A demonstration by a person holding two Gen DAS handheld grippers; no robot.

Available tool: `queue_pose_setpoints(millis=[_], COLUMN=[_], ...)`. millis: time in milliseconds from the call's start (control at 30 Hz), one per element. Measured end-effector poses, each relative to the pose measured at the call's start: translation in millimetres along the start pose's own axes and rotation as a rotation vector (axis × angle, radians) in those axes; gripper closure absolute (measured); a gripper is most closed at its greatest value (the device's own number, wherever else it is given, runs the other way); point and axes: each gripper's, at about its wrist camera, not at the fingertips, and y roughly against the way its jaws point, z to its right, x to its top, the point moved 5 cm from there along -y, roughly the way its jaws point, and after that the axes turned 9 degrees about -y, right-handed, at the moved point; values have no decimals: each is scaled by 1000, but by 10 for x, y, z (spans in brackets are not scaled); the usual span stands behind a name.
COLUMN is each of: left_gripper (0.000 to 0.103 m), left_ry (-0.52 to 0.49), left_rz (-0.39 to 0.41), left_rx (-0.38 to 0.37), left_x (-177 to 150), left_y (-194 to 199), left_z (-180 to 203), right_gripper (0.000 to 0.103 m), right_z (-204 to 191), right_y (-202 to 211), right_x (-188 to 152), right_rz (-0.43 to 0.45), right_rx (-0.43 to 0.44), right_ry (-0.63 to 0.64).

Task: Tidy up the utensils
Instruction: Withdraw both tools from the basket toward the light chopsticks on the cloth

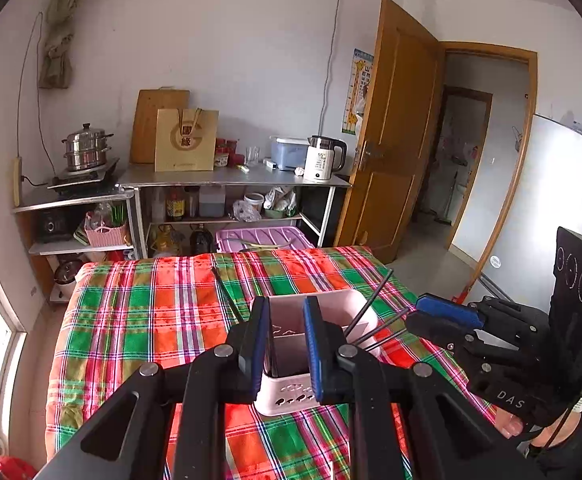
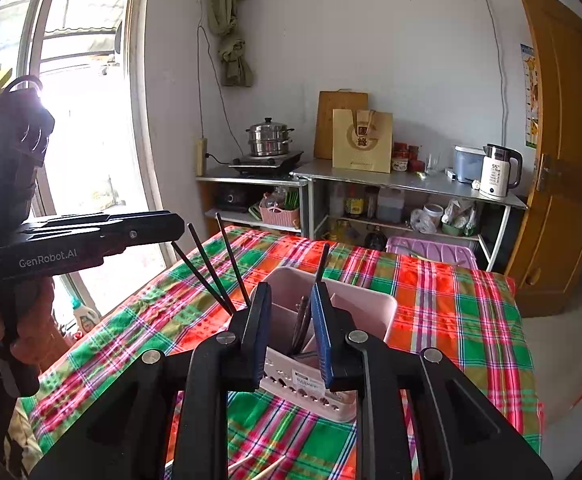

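A pink utensil holder stands on the plaid tablecloth, right in front of both grippers. My left gripper is open, and only the holder's empty compartment shows in the gap. Several dark chopsticks lean out to the holder's right, towards the right gripper. One more chopstick lies on the cloth to the left. In the right wrist view my right gripper is open over the holder, where brown utensils stand. Dark chopsticks fan out leftwards under the left gripper.
The table's far edge faces metal shelves with a pot, a kettle and bottles. A wooden door stands open on the right and a window is on the left. Pale sticks lie on the cloth near me.
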Motion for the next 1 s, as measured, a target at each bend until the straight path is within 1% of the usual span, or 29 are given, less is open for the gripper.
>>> queue_pose_setpoints(millis=[133, 267, 333, 367, 533, 633, 767, 900, 1000], left_gripper=[84, 75, 73, 73, 73, 73, 73, 73, 73], left_ry=[-10, -22, -28, -28, -37, -30, -23, 4, 7], left_rz=[43, 69, 73, 75, 69, 56, 39, 19, 2], left_rx=[20, 54, 61, 63, 64, 57, 52, 30, 34], left_x=[-117, -312, -435, -498, -817, -1007, -1223, -1413, -1543], left_y=[310, 566, 660, 704, 847, 900, 955, 987, 1004], left_z=[105, 248, 343, 390, 633, 757, 840, 848, 827], right_gripper=[79, 79, 76, 72, 71, 71, 71, 71, 71], right_z=[-13, 14, 35, 45, 95, 123, 139, 151, 156], right_y=[266, 516, 619, 668, 871, 951, 1071, 1156, 1183], right_x=[-83, -240, -326, -376, -611, -773, -980, -1163, -1281], right_rz=[33, 50, 49, 46, 45, 25, 13, -4, -24], right_rx=[26, 34, 40, 40, 28, 20, 4, -6, -14], right_ry=[-8, -25, -34, -40, -56, -64, -64, -79, -83])
